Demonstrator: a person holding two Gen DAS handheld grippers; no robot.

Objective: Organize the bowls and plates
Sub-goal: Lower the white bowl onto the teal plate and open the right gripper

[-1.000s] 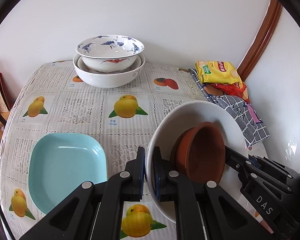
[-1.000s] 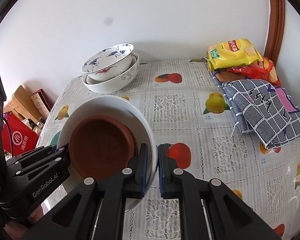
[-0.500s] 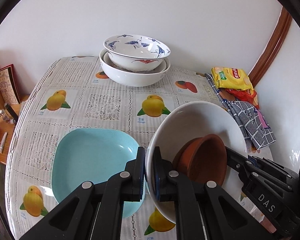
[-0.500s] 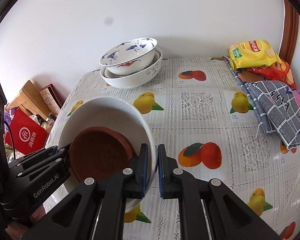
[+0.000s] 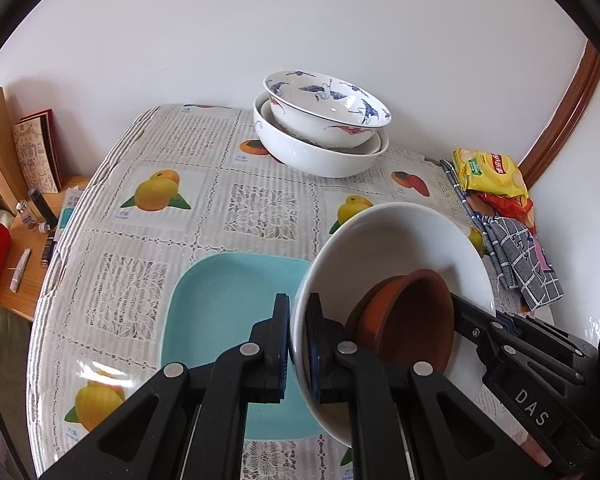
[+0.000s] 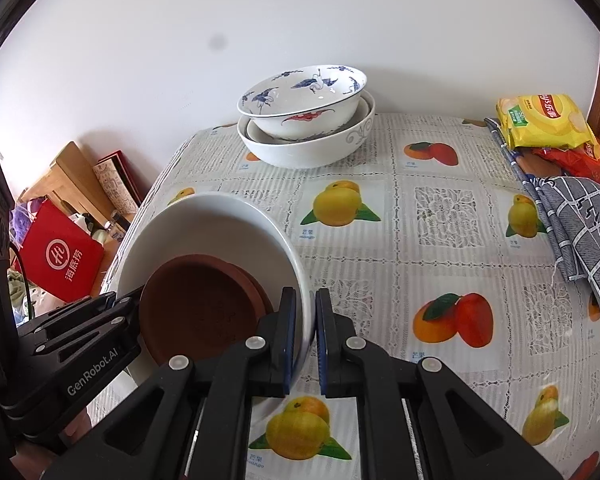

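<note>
A large white bowl (image 5: 400,240) (image 6: 204,224) hangs above the table with a brown clay dish (image 5: 408,320) (image 6: 196,308) stacked inside it. My left gripper (image 5: 298,320) is shut on the bowl's left rim; my right gripper (image 6: 305,316) is shut on its right rim. Under the bowl's left side lies a light blue square plate (image 5: 228,304). At the back of the table a blue-patterned bowl (image 5: 328,104) (image 6: 304,96) sits nested in a bigger white bowl (image 5: 320,152) (image 6: 304,148).
Snack bags (image 5: 490,172) (image 6: 540,120) and a checked grey cloth (image 5: 520,256) (image 6: 576,220) lie along the table's right side. The fruit-print tablecloth (image 5: 260,208) (image 6: 440,216) covers the table. A wooden side shelf with small items (image 5: 28,216) and a red bag (image 6: 60,256) stand beyond the left edge.
Both grippers have carried the white bowl with the brown dish leftward across the table; it now overlaps the blue plate's right side. The grips are unchanged.
</note>
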